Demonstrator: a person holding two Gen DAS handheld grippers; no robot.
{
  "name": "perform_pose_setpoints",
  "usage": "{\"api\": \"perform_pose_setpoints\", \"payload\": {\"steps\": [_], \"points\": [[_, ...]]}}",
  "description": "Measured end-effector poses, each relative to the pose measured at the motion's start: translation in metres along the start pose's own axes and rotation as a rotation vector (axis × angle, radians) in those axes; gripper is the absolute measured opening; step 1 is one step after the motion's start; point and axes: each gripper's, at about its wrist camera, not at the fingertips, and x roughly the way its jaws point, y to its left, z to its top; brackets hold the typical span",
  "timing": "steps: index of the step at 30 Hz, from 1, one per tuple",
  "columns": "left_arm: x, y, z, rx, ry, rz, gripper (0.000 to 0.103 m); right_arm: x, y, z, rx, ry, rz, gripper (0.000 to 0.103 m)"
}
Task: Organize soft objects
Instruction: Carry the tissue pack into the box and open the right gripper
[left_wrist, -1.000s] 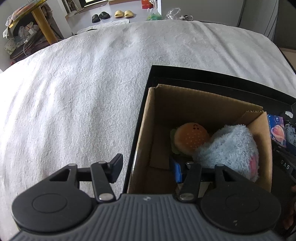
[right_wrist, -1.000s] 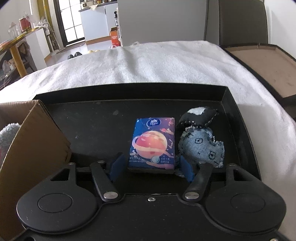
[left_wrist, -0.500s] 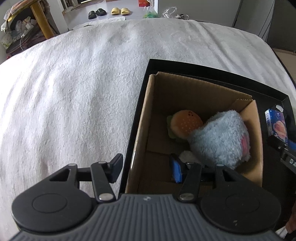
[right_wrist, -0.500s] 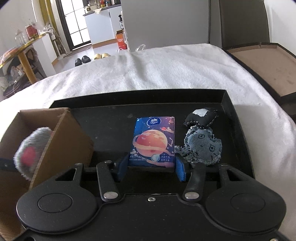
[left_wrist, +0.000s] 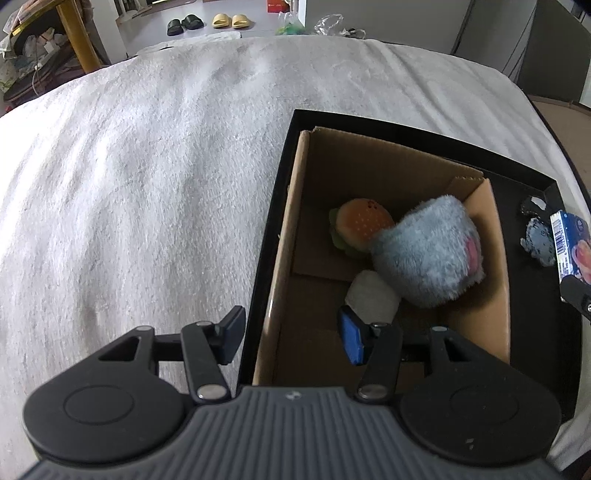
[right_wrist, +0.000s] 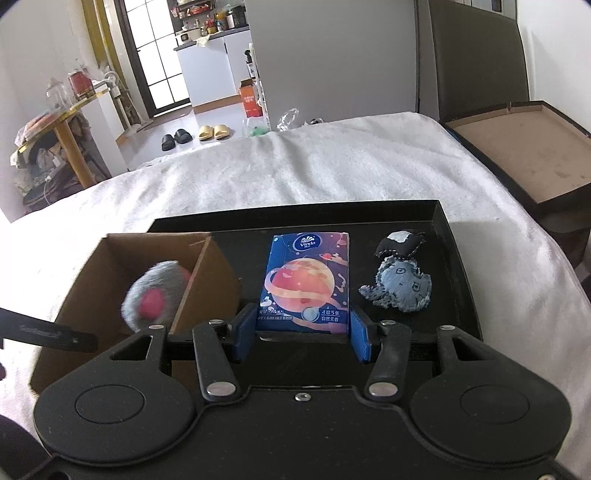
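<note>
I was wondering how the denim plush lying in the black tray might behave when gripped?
The denim plush looks stuffed with frayed edges, so it would likely squash and feel light. Lying flat in the black tray, it seems unlikely to roll.

A tray (right_wrist: 458, 258) lay on a blanket-covered surface (left_wrist: 147, 166). Inside the tray, left of the right tongs (right_wrist: 303, 338), stood an open cardboard box (right_wrist: 207, 280). The box held 3 soft items: a burger toy (left_wrist: 364, 223) at the far side, a fluffy toy (left_wrist: 424, 251) beside it, and a small roll (left_wrist: 371, 295) nearest the left tongs (left_wrist: 293, 334). A tissue pack (right_wrist: 304, 284) sat between the right tongs' fingers. 2 fabric toys (right_wrist: 399, 280) lay to its right.
</note>
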Motion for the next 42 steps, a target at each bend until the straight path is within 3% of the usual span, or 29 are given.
{"api": "perform_pose_setpoints", "payload": {"steps": [13,25,29,33,42], "points": [[-0.024,0.017,-0.017,-0.002,-0.048,-0.058,0.053,-0.037,0.034,-0.002,-0.011,-0.028,0.048,0.051],[-0.025,0.036,-0.027,-0.04,-0.056,-0.13,0.047,-0.038,0.079,-0.005,-0.073,-0.006,0.099,0.051],[-0.02,0.04,-0.029,-0.048,-0.048,-0.147,0.039,-0.034,0.092,-0.005,-0.081,0.004,0.121,0.051],[-0.014,0.045,-0.027,-0.062,-0.027,-0.176,0.021,-0.031,0.102,-0.001,-0.086,0.01,0.14,0.051],[-0.005,0.049,-0.026,-0.093,-0.014,-0.195,0.016,-0.011,0.123,0.005,-0.104,0.044,0.165,0.051]]}}
